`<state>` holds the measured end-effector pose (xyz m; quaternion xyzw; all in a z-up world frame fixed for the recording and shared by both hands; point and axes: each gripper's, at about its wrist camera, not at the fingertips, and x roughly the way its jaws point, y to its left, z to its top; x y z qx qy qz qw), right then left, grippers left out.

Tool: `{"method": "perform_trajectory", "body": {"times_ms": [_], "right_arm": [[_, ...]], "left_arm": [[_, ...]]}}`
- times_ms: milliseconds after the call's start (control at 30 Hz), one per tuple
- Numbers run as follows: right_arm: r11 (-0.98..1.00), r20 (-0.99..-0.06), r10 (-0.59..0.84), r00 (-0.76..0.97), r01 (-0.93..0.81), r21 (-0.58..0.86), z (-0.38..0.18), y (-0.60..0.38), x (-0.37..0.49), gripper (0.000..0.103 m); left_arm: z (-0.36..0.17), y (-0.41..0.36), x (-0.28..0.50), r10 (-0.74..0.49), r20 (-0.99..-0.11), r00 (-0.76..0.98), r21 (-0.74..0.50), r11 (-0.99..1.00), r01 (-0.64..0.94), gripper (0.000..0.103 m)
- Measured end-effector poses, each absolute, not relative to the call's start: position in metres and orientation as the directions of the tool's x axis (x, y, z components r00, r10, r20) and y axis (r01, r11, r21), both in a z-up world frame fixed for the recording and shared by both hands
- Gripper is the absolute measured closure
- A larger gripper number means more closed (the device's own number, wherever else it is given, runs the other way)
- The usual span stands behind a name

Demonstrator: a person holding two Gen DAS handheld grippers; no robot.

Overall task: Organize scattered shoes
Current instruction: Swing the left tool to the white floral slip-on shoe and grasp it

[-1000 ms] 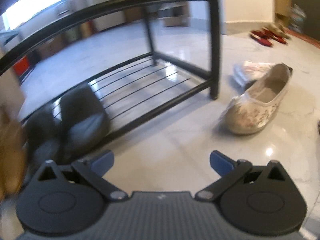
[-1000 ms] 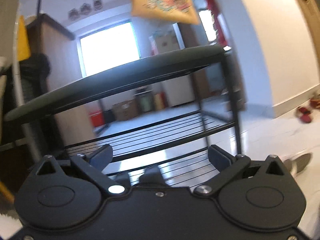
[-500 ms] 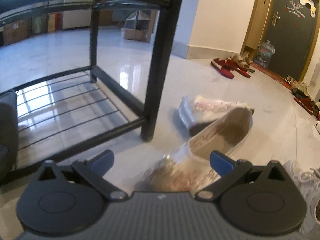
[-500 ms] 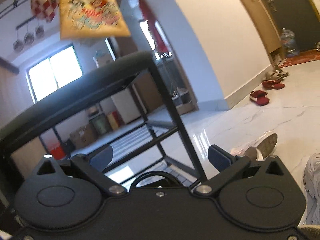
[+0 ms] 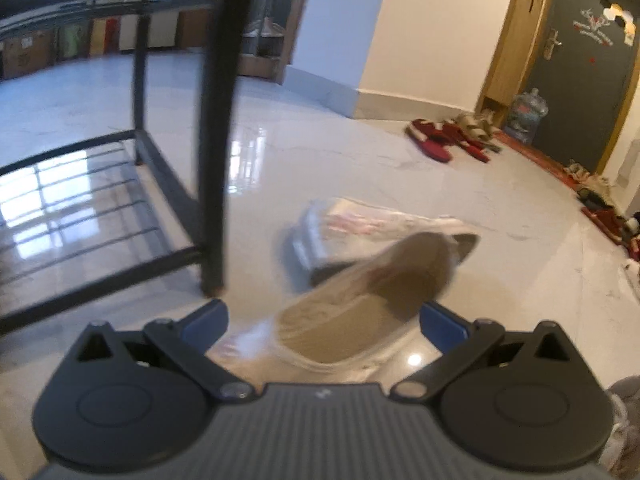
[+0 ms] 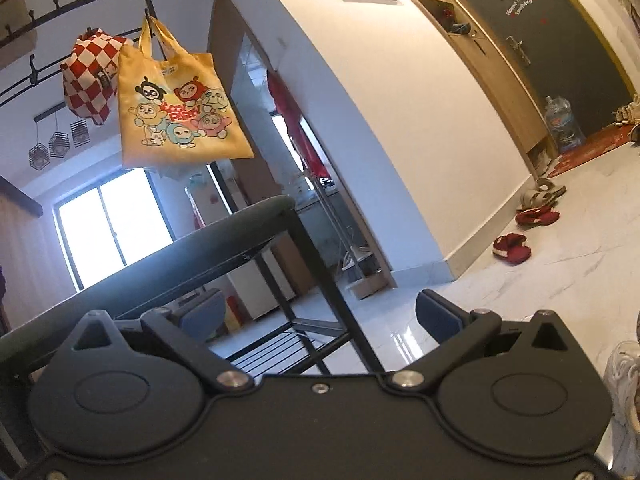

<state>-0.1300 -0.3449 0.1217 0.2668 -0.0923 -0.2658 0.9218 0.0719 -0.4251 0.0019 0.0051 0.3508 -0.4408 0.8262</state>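
A beige flat shoe (image 5: pixel 360 304) lies on the marble floor right in front of my left gripper (image 5: pixel 322 316), which is open and empty, its blue fingers either side of the shoe's toe end. Its mate (image 5: pixel 360 226) lies upside down just behind it. The black shoe rack (image 5: pixel 212 140) stands to the left, its corner leg close to the shoes. My right gripper (image 6: pixel 320 316) is open and empty, raised and pointing up at the rack's top shelf (image 6: pixel 160 264).
Red slippers (image 5: pixel 436 142) and tan sandals (image 5: pixel 476 126) lie by the far wall near a water jug (image 5: pixel 528 114) and the dark door. More shoes line the right edge. A white sneaker (image 6: pixel 624 380) lies at the right. Bags (image 6: pixel 180 96) hang from a coat rack.
My left gripper has swung right, away from the black shoes on the rack, and closed in on the beige shoe. My right gripper has turned right and tilted upward.
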Motion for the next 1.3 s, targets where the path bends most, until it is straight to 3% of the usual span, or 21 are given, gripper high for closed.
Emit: {"method": "perform_trajectory", "body": {"times_ms": [133, 333, 533, 667, 733, 933, 1300], "right_arm": [[0.664, -0.031, -0.561, 0.827, 0.472, 0.58, 0.114, -0.359, -0.131, 0.0], [0.641, -0.067, -0.559, 0.827, 0.481, 0.598, 0.107, -0.365, -0.13, 0.0], [0.64, -0.104, -0.529, 0.842, 0.477, 0.602, 0.105, -0.368, -0.121, 0.0], [0.605, -0.121, -0.537, 0.835, 0.481, 0.634, 0.103, -0.372, -0.123, 0.0], [0.602, -0.121, -0.531, 0.839, 0.473, 0.643, 0.103, -0.372, -0.122, 0.0], [0.582, -0.168, -0.506, 0.846, 0.479, 0.657, 0.097, -0.374, -0.117, 0.0], [0.578, -0.207, -0.489, 0.848, 0.492, 0.65, 0.093, -0.373, -0.108, 0.0]], "left_arm": [[0.002, -0.434, 0.07, -0.797, -0.555, 0.237, -0.474, 0.537, 0.698, 0.001], [-0.007, -0.449, 0.076, -0.773, -0.588, 0.239, -0.49, 0.575, 0.655, 0.001], [0.004, -0.444, 0.083, -0.772, -0.57, 0.281, -0.351, 0.538, 0.767, 0.001], [-0.004, -0.457, 0.077, -0.703, -0.628, 0.333, 0.055, 0.387, 0.92, 0.001], [-0.012, -0.456, 0.072, -0.69, -0.641, 0.338, 0.16, 0.311, 0.937, 0.001], [-0.03, -0.458, 0.073, -0.686, -0.673, 0.275, 0.149, 0.239, 0.96, 0.001], [-0.058, -0.492, 0.096, -0.571, -0.767, 0.292, 0.082, 0.365, 0.927, 0.001]]}}
